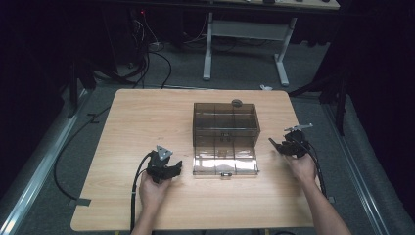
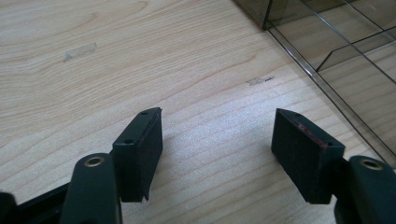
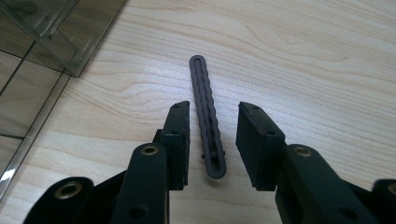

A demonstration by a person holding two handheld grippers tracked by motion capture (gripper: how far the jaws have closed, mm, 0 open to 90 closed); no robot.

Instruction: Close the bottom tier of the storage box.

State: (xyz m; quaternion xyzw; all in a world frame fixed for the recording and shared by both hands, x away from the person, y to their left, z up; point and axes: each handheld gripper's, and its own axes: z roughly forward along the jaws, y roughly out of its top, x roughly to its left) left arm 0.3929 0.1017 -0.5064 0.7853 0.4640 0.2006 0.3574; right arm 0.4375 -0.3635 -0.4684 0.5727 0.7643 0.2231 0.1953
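A dark grey ribbed strip point(image 3: 205, 107) lies flat on the wooden table point(image 1: 147, 117), to the right of a smoky clear compartment box point(image 1: 225, 120) whose lid point(image 1: 225, 161) lies open toward me. My right gripper point(image 3: 215, 107) is open and straddles the near half of the strip, with a gap on each side. From above, the right gripper point(image 1: 285, 146) sits just right of the lid, and the strip point(image 1: 273, 142) pokes out toward the box. My left gripper point(image 2: 218, 114) is open and empty over bare wood, low on the table just left of the lid point(image 2: 336, 46).
A small round dark object point(image 1: 237, 103) sits at the box's far edge. The box corner point(image 3: 42, 28) is close on the right gripper's left. A white-legged desk point(image 1: 244, 29) and cables point(image 1: 147, 54) are on the floor beyond the table.
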